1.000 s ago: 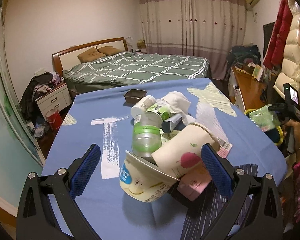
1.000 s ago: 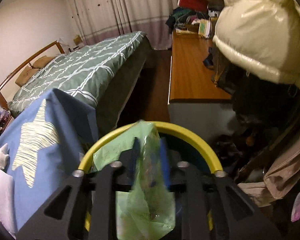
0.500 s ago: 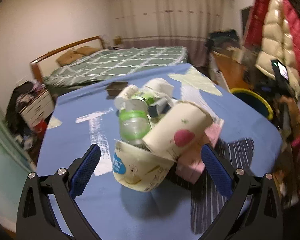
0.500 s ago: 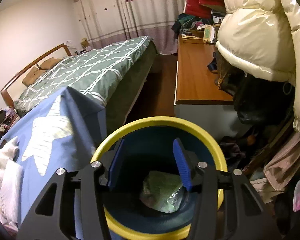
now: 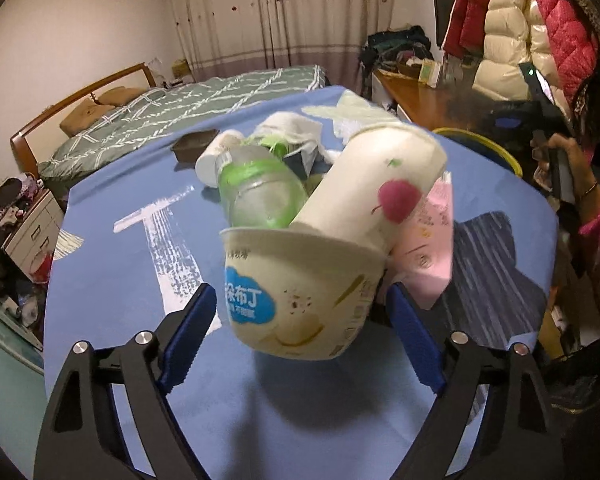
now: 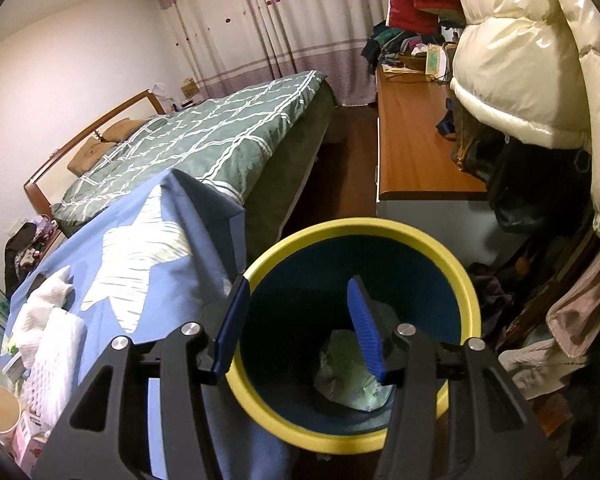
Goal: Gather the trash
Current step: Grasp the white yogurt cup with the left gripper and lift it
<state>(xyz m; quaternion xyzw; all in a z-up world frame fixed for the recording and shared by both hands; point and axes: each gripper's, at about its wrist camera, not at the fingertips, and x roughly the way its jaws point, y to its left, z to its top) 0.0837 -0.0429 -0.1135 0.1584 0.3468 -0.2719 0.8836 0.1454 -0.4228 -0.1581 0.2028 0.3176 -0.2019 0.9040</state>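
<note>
Left gripper (image 5: 300, 322) is down at the trash pile on my end, jaws on either side of a cream pudding cup (image 5: 300, 292) with a blue label. They've just been closing in and the cup sits between them. The blue pads look right up against its sides, but I can't see them pressing on it, so I'm calling it still apart, not clamped.

The cup lies tipped on the blue star-print tablecloth (image 5: 112, 272). Leaning over its rim are a clear plastic bottle (image 5: 260, 192) with a green band and a white paper cup (image 5: 376, 188) with a red cherry on it. A pink carton (image 5: 428, 248) is wedged under the paper cup on the right. Behind them there's a small white bottle (image 5: 216, 156), some crumpled white tissue (image 5: 288, 124) and a dark little tray (image 5: 194, 148).

Right gripper (image 6: 296, 320) hangs over the yellow-rimmed bin (image 6: 470, 292), which stands on the floor just beside the table's edge. Its jaws are parted with nothing between them. A crumpled green plastic bag (image 6: 348, 376) lies at the bottom of the bin, partly hidden behind the right finger.

In the left wrist view I can also see the bin's rim past the table edge, with a person's hand (image 5: 560, 160) close by it on the right.
</note>
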